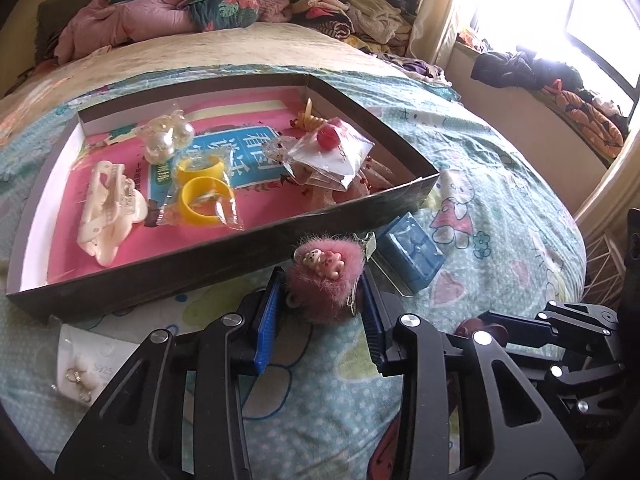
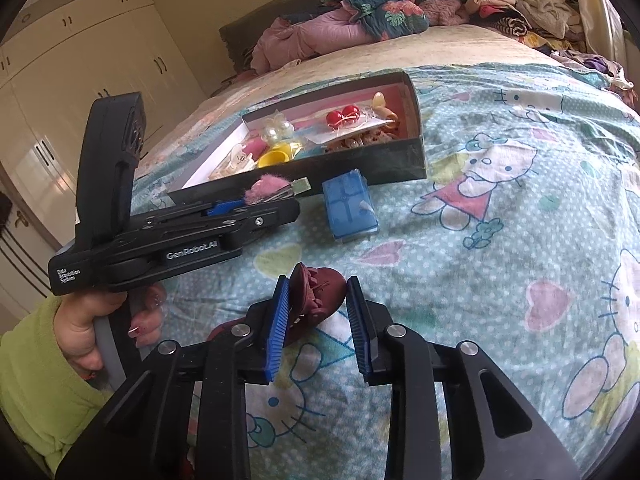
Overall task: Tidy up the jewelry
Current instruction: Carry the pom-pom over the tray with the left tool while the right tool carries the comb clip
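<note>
**Both claws closed on hair clips in front of the box**

My left claw [image 1: 320, 280] is closed on a pink fluffy clip [image 1: 326, 276]. Both blue pads [image 1: 267, 312] press into the fur from the sides, and a small bear figure sits on top of the clip. Its metal end sticks out to the right, past the pad. Just ahead of this claw is the dark box [image 1: 240, 240], with its near wall close to the clip. Inside the box, ahead and to the left, I see a white claw clip [image 1: 108, 212], two yellow rings in a bag [image 1: 204, 196], pearl pieces [image 1: 164, 136] and a red bead on a bag [image 1: 328, 136]. A blue case [image 1: 412, 256] lies just right of the claw, on the blanket [image 1: 500, 200]. An earring card [image 1: 84, 364] lies to the left, nearer to me.

My right claw [image 2: 318, 300] holds a dark red clip [image 2: 318, 292]; it fills the gap between the pads, and the jaws are nearly shut on it. The box [image 2: 312, 168] is well ahead of it, the blue case [image 2: 350, 208] between them.
</note>
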The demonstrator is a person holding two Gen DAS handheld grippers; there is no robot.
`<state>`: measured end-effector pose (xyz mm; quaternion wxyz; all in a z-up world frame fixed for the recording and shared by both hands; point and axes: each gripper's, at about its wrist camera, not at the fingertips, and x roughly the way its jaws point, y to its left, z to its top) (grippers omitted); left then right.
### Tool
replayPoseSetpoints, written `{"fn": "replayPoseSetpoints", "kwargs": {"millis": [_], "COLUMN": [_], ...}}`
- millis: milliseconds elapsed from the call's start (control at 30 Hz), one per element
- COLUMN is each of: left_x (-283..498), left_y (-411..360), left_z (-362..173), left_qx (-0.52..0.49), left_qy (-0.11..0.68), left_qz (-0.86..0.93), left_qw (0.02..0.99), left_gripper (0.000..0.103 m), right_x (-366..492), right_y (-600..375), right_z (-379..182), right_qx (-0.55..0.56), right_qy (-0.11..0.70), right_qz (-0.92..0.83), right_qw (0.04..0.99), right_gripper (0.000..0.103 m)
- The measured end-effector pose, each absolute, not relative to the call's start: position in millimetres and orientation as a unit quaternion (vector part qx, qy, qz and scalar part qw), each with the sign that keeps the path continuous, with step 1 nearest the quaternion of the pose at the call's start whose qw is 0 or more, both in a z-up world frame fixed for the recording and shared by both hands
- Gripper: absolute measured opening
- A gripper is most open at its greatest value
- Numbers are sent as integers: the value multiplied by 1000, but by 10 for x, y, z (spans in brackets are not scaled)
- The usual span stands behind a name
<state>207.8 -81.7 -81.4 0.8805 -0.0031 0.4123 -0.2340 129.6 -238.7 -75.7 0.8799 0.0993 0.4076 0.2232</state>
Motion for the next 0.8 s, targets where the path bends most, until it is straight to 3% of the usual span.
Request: {"fn": "replayPoseSetpoints", "kwargs": {"millis": [800], "left_x": [1905], "left_y": [-84], "left_z": [-358], "left_qx": [-44], "left_qy": [357], "left_qz": [-167], "left_qw": [918], "left_gripper": [28], "right_x": [1578], "right_y": [-1640], "right_z": [-517], "right_qx": [45], "right_qy": [385], "right_qz": [267], "right_qw": [882], "right_gripper": [26]}}
